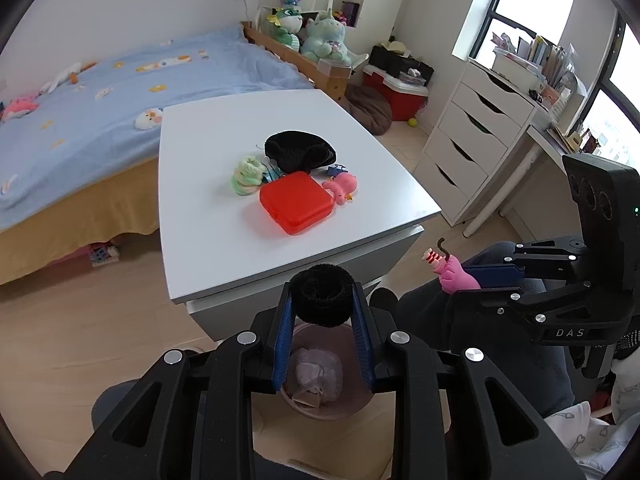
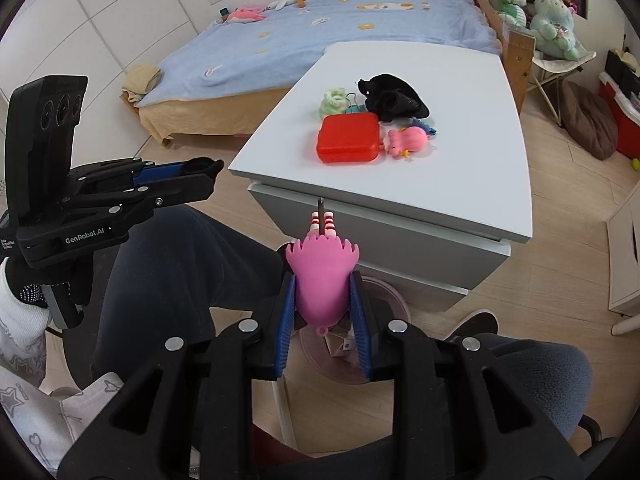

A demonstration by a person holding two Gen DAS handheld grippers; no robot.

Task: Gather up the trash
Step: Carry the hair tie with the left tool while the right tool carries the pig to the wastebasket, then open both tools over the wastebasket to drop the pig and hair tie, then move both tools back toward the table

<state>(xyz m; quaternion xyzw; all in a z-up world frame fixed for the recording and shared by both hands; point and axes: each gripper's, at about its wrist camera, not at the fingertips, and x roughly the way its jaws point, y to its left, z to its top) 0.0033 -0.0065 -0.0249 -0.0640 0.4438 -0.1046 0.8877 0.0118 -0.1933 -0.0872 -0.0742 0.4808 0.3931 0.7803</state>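
Black and fuzzy, the ring sits clamped in your left gripper, right over the pink trash bin on the floor by the worktop. The bin is straight below it, so a drop should land inside. Your right gripper squeezes the pink toy, which points forward. It hangs over the bin too. The left looks better centred.

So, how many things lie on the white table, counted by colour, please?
Black: 1, the black cloth
Green: 1, the green fluffy scrunchie
Red: 1, the red plastic case
Pink: 1, the pink rubber toy
Blue: 2, the blue binder clip and a small blue item
Total: 6
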